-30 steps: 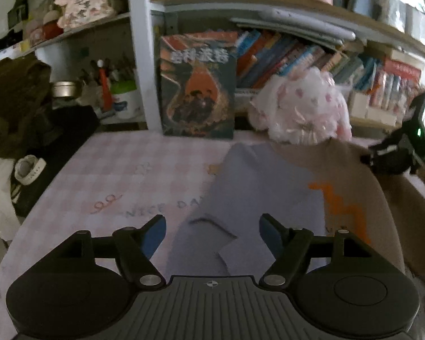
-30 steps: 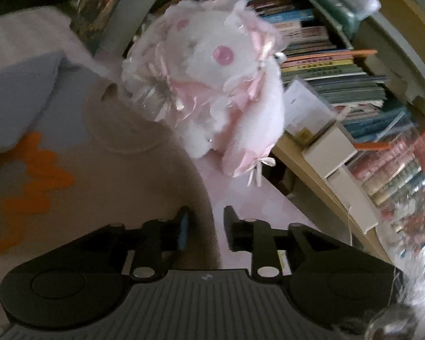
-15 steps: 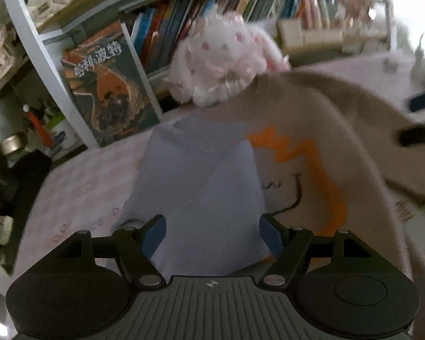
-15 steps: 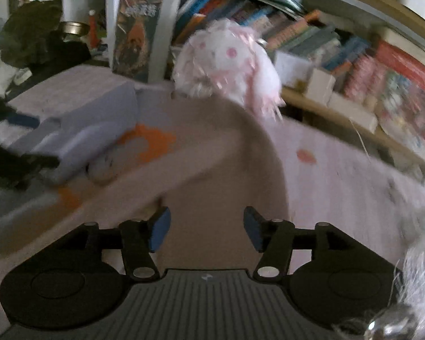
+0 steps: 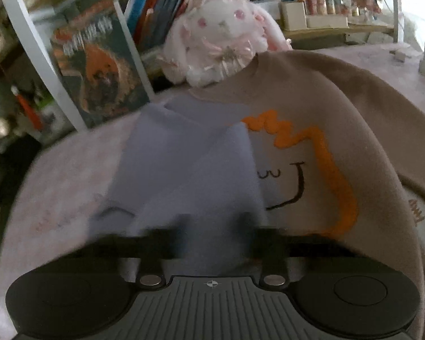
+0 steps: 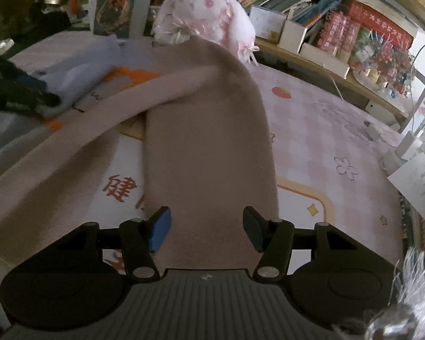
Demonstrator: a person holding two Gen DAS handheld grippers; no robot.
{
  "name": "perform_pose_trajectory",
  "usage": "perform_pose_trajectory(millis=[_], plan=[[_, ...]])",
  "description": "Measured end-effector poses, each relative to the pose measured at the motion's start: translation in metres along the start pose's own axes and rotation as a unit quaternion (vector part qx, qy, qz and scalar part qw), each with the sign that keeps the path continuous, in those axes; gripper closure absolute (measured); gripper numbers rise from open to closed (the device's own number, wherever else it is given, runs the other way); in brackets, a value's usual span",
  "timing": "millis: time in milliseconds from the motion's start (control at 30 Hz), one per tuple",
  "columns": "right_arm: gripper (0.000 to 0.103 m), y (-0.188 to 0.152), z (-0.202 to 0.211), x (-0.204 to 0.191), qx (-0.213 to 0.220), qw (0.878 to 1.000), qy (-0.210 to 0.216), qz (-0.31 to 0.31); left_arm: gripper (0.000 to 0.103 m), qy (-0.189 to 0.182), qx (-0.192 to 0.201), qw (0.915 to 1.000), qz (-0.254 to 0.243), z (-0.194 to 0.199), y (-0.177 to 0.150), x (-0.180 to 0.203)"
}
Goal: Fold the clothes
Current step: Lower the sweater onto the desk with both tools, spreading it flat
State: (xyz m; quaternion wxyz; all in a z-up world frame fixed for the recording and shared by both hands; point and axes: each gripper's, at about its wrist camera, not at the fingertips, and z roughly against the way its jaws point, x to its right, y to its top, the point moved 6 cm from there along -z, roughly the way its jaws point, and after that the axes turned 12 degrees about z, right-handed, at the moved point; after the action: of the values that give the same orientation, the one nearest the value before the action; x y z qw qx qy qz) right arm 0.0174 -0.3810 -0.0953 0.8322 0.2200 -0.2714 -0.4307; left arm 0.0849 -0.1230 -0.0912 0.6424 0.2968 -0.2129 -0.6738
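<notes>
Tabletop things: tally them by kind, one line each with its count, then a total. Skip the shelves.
Sweater: 1, the tan and lavender sweater spread on the pink table mat.
Plush toy: 1, the white and pink plush rabbit at the sweater's collar.
Grippers: 2, the left gripper and the right gripper.
Total: 4.

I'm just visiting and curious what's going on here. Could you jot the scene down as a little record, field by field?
Garment: tan sweatshirt with an orange design, spread on the table
Left side: lilac sleeve folded across the chest
Right side: tan sleeve lying out along the table
Left gripper: blurred, over the lilac sleeve; open or shut unclear
Right gripper: open, its fingers either side of the tan sleeve
Surface: pink checked tablecloth
Behind: plush bunny, bookshelf
</notes>
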Motion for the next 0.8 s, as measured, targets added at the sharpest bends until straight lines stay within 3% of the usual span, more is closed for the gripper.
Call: perform_pose_trajectory(millis=[167,267,367,467,600,733,800], plan=[[0.05,0.003,-0.001,0.012,-0.001,1.0,-0.006,-0.017,0.103,0.09,0.079,0.9908,0.063,0.031,0.046,-0.08],[0.05,0.0,-0.005,0.017,-0.009,1.0,-0.012,-0.023,0.103,0.133,0.098,0.9833,0.077,0.044,0.071,-0.133],[0.05,-0.003,-0.008,0.023,-0.017,0.999,-0.017,-0.029,0.102,0.09,0.106,0.9824,0.125,0.055,0.079,-0.159],[0.049,-0.005,-0.01,0.026,-0.019,0.999,-0.018,-0.039,0.09,0.026,0.096,0.9845,0.144,0.056,0.068,-0.149],[0.049,-0.004,-0.011,0.025,-0.018,0.999,-0.023,-0.045,0.063,-0.045,0.049,0.9877,0.141,0.037,0.031,-0.111],[0.048,-0.003,-0.012,0.023,-0.024,0.998,-0.03,-0.051,0.043,-0.076,0.011,0.9875,0.138,0.019,0.002,-0.087],[0.048,-0.002,-0.012,0.022,-0.029,0.997,-0.037,-0.055,0.041,-0.078,-0.002,0.9885,0.13,0.009,-0.006,-0.082]])
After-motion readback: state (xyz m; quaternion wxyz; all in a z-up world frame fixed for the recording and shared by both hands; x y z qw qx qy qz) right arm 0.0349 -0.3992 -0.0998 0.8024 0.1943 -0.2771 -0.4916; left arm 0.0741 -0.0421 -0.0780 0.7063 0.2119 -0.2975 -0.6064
